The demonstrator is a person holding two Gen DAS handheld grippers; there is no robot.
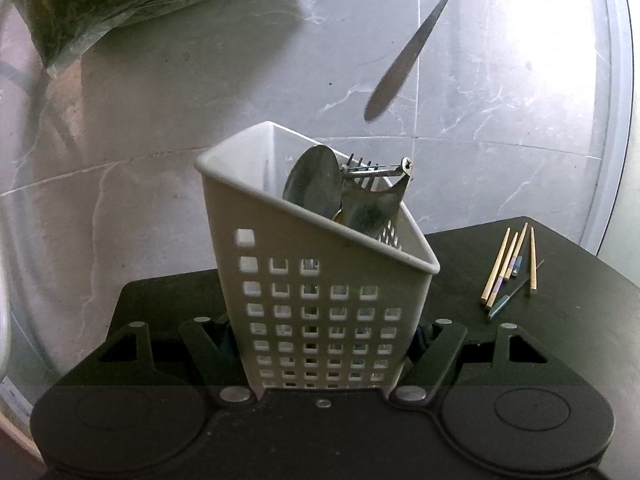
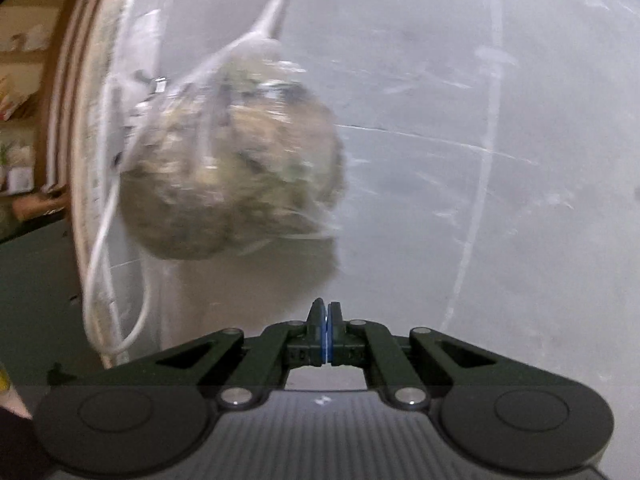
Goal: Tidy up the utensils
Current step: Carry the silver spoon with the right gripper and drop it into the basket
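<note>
In the left wrist view my left gripper (image 1: 322, 340) is shut on a white perforated utensil basket (image 1: 320, 276), holding it tilted on a black table (image 1: 560, 320). The basket holds a spoon (image 1: 314, 186), a fork and another metal utensil. A steel spoon (image 1: 416, 40) is in mid-air above the basket, handle pointing down toward it. Several wooden chopsticks (image 1: 508, 268) lie on the table to the right. In the right wrist view my right gripper (image 2: 326, 330) is shut with nothing visible between the pads, and the view is blurred.
A clear plastic bag of greenish stuff (image 2: 232, 160) hangs on the grey marble wall, also at the top left of the left wrist view (image 1: 120, 4). A white cable (image 2: 104, 240) hangs at the left. The table's far edge meets the wall.
</note>
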